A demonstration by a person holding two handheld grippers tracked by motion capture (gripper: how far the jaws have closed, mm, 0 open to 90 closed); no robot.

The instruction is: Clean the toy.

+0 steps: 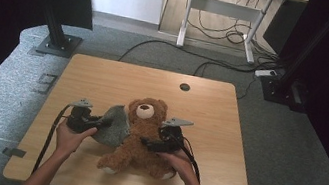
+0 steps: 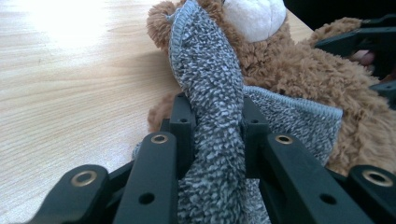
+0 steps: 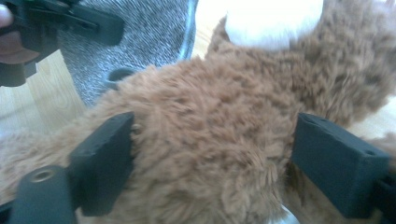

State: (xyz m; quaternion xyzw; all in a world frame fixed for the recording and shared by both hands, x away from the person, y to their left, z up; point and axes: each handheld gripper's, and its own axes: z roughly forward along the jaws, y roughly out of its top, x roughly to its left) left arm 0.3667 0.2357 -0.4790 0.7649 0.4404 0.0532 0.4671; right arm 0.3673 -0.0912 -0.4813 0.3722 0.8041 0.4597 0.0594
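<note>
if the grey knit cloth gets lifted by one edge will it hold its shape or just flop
Probably flops: the grey knit cloth bunches into a narrow fold where the left tool pinches it. Its fuzzy knit looks grippy, unlikely to slip. It may drag on the teddy bear.

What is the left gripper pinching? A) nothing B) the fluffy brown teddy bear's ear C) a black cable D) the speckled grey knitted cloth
D: in the left gripper view, the left gripper has its jaws shut on a bunched fold of the speckled grey knitted cloth.
</note>
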